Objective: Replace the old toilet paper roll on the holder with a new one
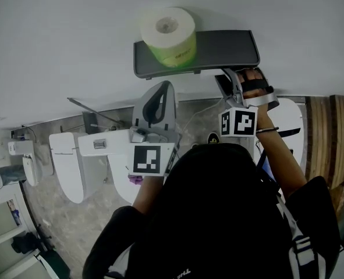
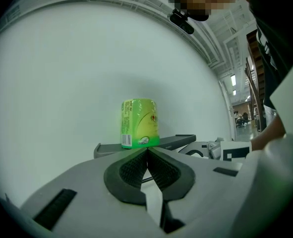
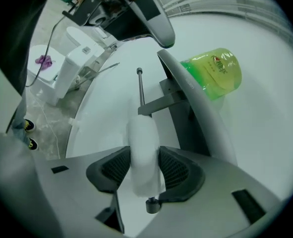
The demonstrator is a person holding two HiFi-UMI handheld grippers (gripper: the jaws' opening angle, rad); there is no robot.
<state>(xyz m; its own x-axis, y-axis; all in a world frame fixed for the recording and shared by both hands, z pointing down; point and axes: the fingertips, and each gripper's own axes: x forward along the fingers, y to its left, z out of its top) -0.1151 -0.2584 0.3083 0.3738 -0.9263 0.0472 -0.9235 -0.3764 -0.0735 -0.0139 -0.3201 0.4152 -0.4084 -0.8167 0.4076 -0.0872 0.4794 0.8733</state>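
Green wrap covers the new roll, which stands upright at the left end of the dark shelf on the pale wall in the head view. The left gripper is below the shelf, under the roll and apart from it. The right gripper reaches in under the right half of the shelf, with the hand behind it. A white toilet is on the floor at lower left.

In the left gripper view, the left gripper is clenched: its jaws meet at the tips with nothing between them. It points level at the wall. The new roll is straight ahead on the shelf, clear of the jaws.

In the right gripper view, the right gripper is grasping the old roll. This is a thin white roll, and the ribbed pads lie against it on both sides. The old roll is on the rod of the holder. The bare rod runs on beyond it to a small knob, and the rod's near end sticks out just below the jaws. A bracket joins the rod to the shelf, which is seen from its underside here. The new roll shows past the shelf's far side. The toilet is at upper left.
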